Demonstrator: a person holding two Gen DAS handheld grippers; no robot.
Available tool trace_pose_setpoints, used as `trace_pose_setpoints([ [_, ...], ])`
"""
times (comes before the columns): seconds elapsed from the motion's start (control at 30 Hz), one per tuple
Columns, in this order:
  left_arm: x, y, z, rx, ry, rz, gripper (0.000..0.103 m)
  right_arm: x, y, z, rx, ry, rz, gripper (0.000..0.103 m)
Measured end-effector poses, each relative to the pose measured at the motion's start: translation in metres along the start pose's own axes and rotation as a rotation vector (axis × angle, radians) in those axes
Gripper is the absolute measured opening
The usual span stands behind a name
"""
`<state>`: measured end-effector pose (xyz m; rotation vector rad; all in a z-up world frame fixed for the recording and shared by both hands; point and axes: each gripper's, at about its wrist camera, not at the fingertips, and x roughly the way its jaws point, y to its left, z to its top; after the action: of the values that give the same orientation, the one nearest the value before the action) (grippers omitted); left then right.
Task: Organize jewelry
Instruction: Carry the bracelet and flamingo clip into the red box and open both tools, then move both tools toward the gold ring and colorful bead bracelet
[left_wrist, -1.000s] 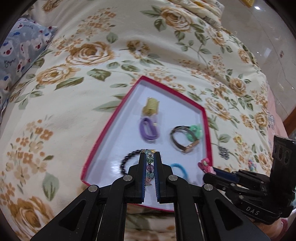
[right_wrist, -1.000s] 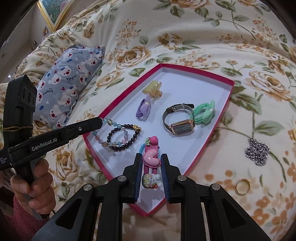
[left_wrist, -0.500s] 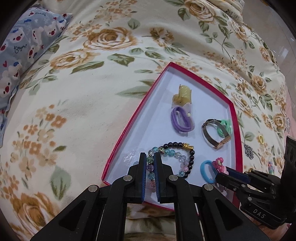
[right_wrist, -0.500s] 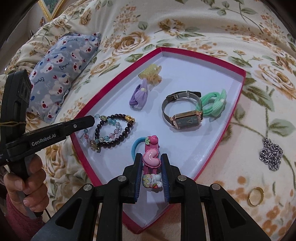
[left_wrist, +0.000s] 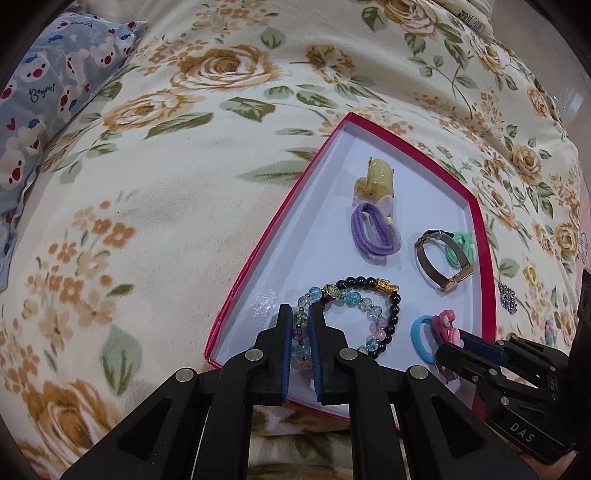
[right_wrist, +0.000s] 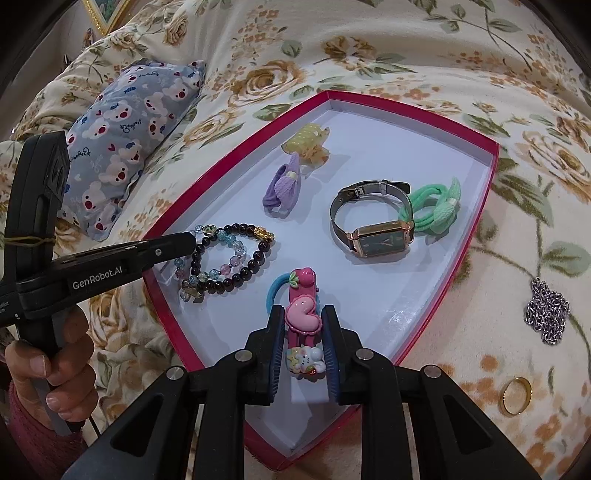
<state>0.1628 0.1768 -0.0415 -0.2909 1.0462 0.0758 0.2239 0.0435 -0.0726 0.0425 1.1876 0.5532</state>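
A red-rimmed white tray (left_wrist: 258, 254) (right_wrist: 388, 295) lies on the flowered bedspread. My left gripper (left_wrist: 298, 310) (right_wrist: 190, 240) is low over its near left corner. Its jaws are opening, and the pads still touch the pastel bead bracelet (left_wrist: 354, 299) (right_wrist: 236, 245) between them. That bracelet rests on the tray floor across a dark bead bracelet (left_wrist: 397, 306) (right_wrist: 258, 266). My right gripper (right_wrist: 302, 310) (left_wrist: 448, 341) is shut on a pink heart hair clip (right_wrist: 301, 321) (left_wrist: 445, 325). The clip's blue elastic loop (right_wrist: 275, 290) touches the tray floor.
The tray also holds a watch (right_wrist: 380, 240), a green hair tie (right_wrist: 436, 214), a purple one (right_wrist: 282, 188) and a yellow claw clip (right_wrist: 306, 144). A silver chain (right_wrist: 546, 310) and a gold ring (right_wrist: 515, 397) lie to its right. A bear-print pillow (right_wrist: 125, 140) lies at the left.
Both grippers have sunk toward the tray. The pastel bracelet, hanging a second ago, now lies on the tray floor. The pink clip has come down with its blue loop onto the tray.
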Motion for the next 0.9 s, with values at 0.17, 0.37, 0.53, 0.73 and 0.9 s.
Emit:
trace_pose_setpoints([
  [0.17, -0.003, -0.001, 0.000, 0.002, -0.007, 0.003, 0.019, -0.001, 0.000, 0.000, 0.009, 0.000, 0.008, 0.024],
  [0.37, -0.011, -0.002, -0.001, 0.000, -0.012, -0.002, 0.022, -0.012, -0.005, -0.001, 0.033, -0.015, 0.028, 0.032],
  [0.53, -0.022, -0.004, -0.003, 0.001, -0.027, -0.008, 0.023, -0.032, -0.007, -0.003, 0.049, -0.053, 0.039, 0.036],
  [0.73, -0.040, -0.009, -0.009, 0.006, -0.051, -0.012, 0.033, -0.057, -0.018, -0.013, 0.089, -0.097, 0.053, 0.043],
  [0.9, -0.051, -0.023, -0.018, 0.035, -0.055, -0.028, 0.034, -0.076, -0.032, -0.025, 0.123, -0.123, 0.034, 0.043],
])
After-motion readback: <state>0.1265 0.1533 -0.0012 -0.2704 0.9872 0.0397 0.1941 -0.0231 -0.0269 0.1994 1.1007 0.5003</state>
